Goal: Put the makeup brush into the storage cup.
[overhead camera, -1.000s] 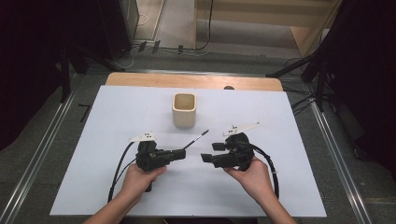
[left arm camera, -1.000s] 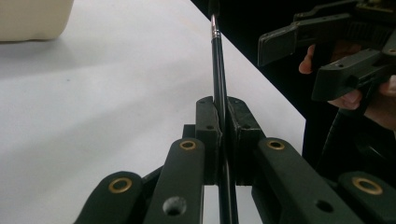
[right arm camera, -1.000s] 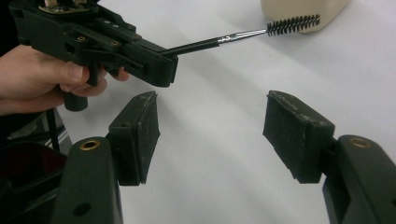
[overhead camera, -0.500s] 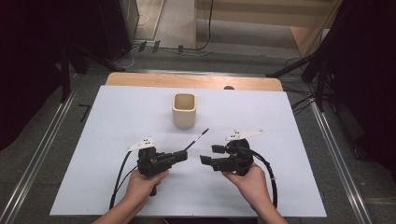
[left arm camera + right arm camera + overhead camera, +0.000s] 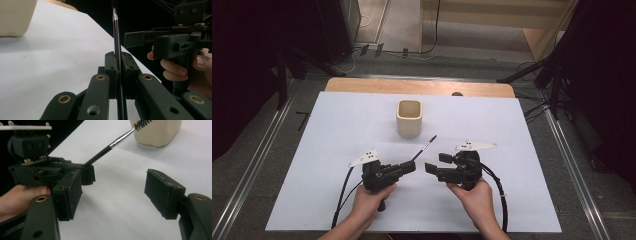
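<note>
The thin black mascara-type brush (image 5: 424, 148) is clamped by its handle in the left claw (image 5: 410, 167), bristles raised toward the beige cup (image 5: 409, 118) on the white table (image 5: 512, 130). The right claw (image 5: 430, 168), whose jaws have just been opening, is empty. The brush should be tilted upright before being lowered into the cup.

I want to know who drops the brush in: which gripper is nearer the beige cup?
Left. The left gripper lies just below the cup; the right gripper lies lower right, slightly farther.
</note>
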Demonstrator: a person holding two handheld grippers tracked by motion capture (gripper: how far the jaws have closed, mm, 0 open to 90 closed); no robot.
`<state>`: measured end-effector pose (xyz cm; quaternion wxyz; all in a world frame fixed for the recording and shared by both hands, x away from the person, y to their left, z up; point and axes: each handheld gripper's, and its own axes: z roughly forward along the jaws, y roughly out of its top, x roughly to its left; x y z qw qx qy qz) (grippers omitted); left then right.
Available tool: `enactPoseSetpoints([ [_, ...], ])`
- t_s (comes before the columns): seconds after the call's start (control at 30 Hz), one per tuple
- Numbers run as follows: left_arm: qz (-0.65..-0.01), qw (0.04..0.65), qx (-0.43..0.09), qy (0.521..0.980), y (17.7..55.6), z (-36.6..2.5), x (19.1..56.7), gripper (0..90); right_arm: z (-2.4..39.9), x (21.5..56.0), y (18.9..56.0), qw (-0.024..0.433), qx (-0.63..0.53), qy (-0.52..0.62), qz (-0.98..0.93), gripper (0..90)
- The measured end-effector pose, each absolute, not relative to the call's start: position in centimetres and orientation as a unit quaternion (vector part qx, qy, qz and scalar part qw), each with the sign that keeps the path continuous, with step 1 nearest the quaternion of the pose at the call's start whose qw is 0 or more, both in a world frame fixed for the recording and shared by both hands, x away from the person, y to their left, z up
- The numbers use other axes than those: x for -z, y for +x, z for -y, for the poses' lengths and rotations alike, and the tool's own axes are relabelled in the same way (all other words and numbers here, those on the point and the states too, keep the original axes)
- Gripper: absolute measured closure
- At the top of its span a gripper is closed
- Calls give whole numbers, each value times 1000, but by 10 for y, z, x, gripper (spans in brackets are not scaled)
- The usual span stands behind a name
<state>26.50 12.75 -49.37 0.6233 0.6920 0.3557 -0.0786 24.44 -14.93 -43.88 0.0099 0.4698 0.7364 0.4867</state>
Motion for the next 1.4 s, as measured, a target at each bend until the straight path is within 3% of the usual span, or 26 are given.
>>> enactPoseSetpoints([
  [0.3,-357,634,88,681,265,-123,495,851,144,439,246,13,-501,489,-715,293],
  [0.93,-353,646,107,668,265,-119,498,850,140,448,254,-26,-537,530,-656,322],
  [1.4,-353,646,113,668,265,-118,499,850,131,452,261,-51,-545,537,-642,422],
])
